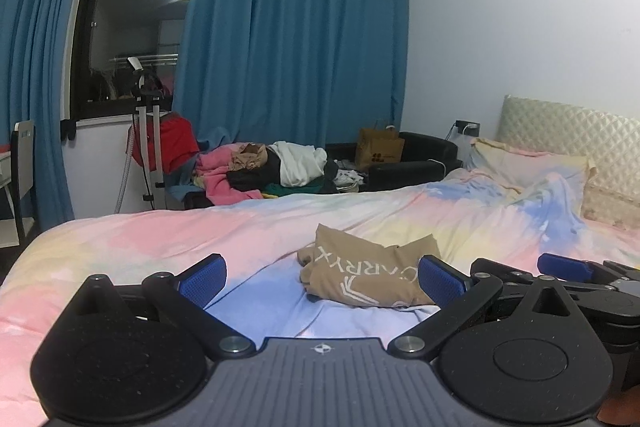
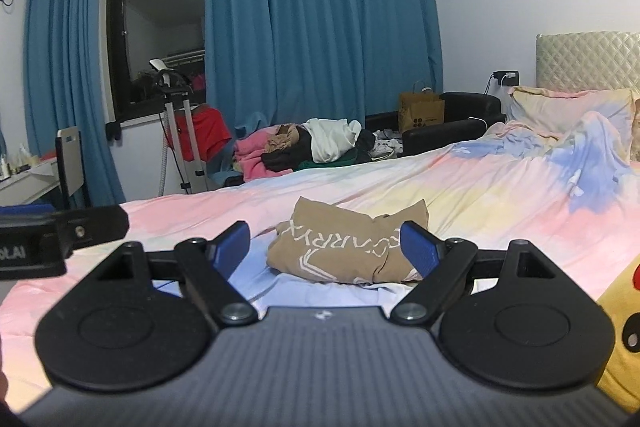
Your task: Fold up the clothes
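I hold the left gripper [image 1: 322, 279] and right gripper [image 2: 325, 247] side by side, both spread wide and empty, aimed at the tan printed garment [image 2: 348, 247] bunched (not yet flattened) on the pastel duvet [image 2: 460, 187], so each can take an edge.

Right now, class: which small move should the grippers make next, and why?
Probably ease both forward to the tan garment. It lies crumpled on the bed, and the left gripper and right gripper are both open, holding nothing, short of it.
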Action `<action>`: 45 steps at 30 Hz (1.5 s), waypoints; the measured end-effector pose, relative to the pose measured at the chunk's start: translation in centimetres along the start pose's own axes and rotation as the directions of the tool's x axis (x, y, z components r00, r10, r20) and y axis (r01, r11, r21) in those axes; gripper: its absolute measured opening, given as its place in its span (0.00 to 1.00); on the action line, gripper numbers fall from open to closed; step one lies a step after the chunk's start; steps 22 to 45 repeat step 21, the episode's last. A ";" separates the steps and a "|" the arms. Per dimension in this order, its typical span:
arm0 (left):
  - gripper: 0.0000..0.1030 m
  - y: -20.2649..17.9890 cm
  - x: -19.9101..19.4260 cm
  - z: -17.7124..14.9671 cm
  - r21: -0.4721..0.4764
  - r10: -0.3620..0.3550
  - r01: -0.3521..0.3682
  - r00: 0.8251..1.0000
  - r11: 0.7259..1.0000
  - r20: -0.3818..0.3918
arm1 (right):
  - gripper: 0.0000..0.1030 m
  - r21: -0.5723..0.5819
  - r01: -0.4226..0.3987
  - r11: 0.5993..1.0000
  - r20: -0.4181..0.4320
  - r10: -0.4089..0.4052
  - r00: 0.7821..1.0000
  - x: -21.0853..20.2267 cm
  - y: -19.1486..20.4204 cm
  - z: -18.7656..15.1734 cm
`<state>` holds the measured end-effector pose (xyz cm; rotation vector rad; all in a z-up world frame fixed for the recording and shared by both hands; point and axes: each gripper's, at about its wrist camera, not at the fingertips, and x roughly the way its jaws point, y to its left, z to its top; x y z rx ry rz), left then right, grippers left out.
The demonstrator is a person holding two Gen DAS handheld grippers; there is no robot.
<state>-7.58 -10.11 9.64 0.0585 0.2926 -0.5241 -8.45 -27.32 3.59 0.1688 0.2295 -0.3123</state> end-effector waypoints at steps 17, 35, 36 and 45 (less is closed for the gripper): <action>1.00 1.0 2.4 -2.5 -0.018 0.023 -0.024 0.998 1.000 -0.050 | 0.81 -0.027 0.024 0.999 -0.006 -0.024 1.000 0.8 0.5 -2.1; 1.00 1.1 2.5 -2.6 -0.019 0.028 -0.029 0.998 0.999 -0.054 | 0.81 -0.031 0.025 0.999 -0.015 -0.026 1.000 1.0 0.5 -2.1; 1.00 1.1 2.5 -2.6 -0.019 0.028 -0.029 0.998 0.999 -0.054 | 0.81 -0.031 0.025 0.999 -0.015 -0.026 1.000 1.0 0.5 -2.1; 1.00 1.1 2.5 -2.6 -0.019 0.028 -0.029 0.998 0.999 -0.054 | 0.81 -0.031 0.025 0.999 -0.015 -0.026 1.000 1.0 0.5 -2.1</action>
